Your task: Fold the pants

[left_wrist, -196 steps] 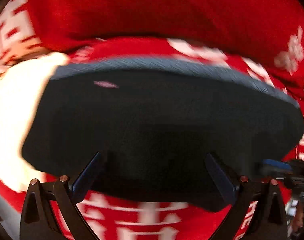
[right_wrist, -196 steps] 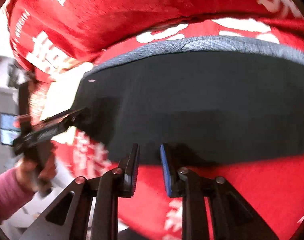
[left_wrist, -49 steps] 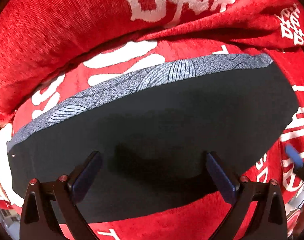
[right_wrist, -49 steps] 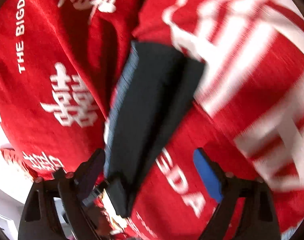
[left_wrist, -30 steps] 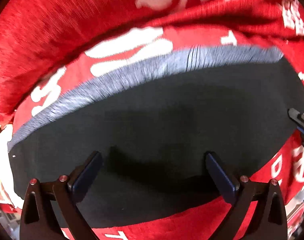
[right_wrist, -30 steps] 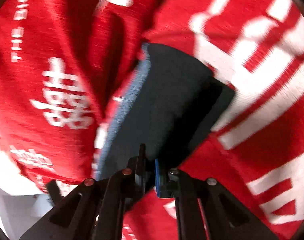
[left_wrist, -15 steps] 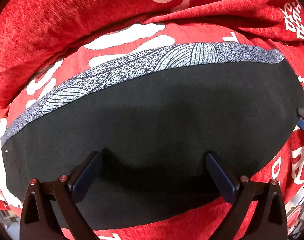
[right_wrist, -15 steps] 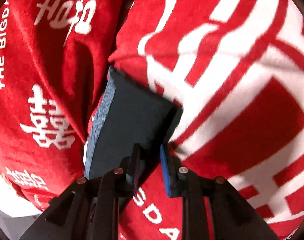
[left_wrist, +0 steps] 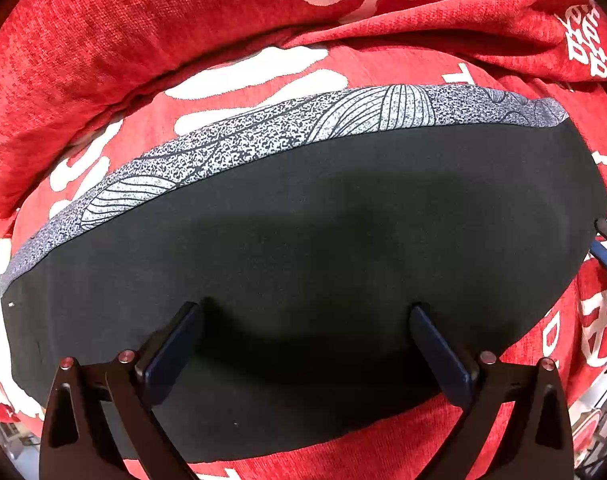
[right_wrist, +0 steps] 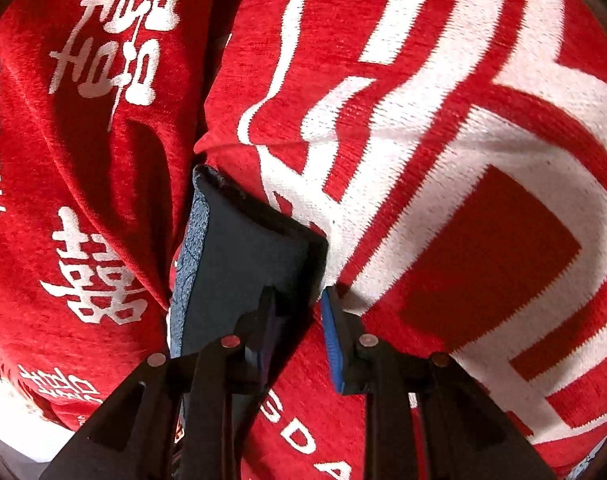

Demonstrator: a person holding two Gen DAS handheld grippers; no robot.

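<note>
The left gripper (left_wrist: 303,344) is seen with its dark blue pads spread wide over the folded black fabric pants (left_wrist: 303,260), nothing being clamped between them. The right gripper (right_wrist: 299,320) is seen at the near corner of the pants (right_wrist: 243,264); its jaws are opening, the corner lying between the pads without being pressed. The pants are laid flat on a red woven blanket with white lettering (left_wrist: 123,40), their speckled grey patterned waistband (left_wrist: 263,136) turned toward the far side. Beyond it, the blanket is bunched into a thick ridge.
</note>
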